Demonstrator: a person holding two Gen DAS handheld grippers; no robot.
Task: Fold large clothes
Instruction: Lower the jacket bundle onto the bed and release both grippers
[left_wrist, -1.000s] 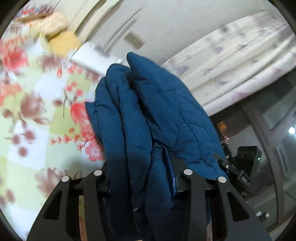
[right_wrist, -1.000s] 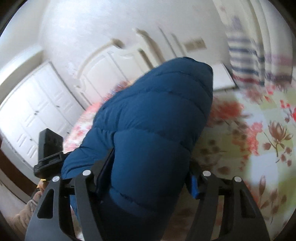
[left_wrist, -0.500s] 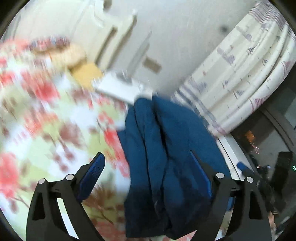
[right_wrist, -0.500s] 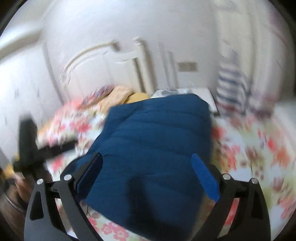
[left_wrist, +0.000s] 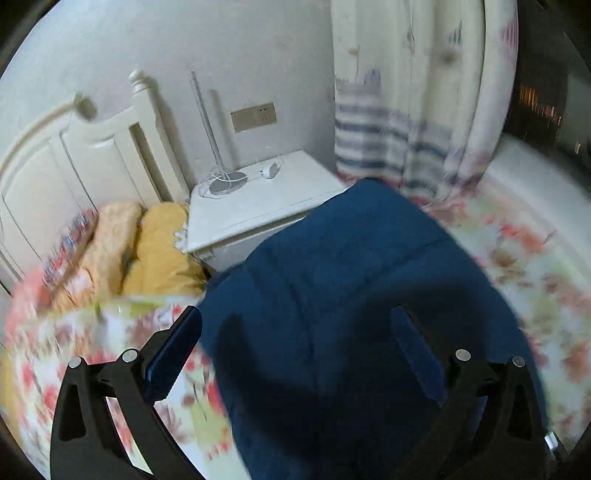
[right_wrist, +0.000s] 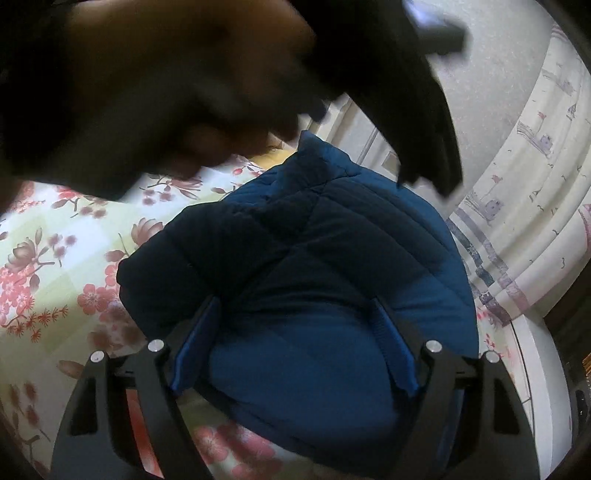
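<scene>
A folded blue quilted jacket (left_wrist: 354, 295) lies on a bed covered by a flowered sheet (left_wrist: 535, 280), near a white nightstand (left_wrist: 258, 199) and a striped curtain (left_wrist: 399, 110). A second ago both tongs gripped the jacket and held it up off the bed; now it rests on the sheet and neither pair presses it. The left tongs (left_wrist: 295, 350) are opening to their widest, their blue pads (left_wrist: 173, 350) clear of the cloth and the jacket lying below and between them. The right tongs (right_wrist: 295, 350) stand fairly wide and are closing, the jacket's near edge between their pads without being pinched. In the right wrist view, a person's hand (right_wrist: 166, 85) with the left tongs crosses the top, blurred.
</scene>
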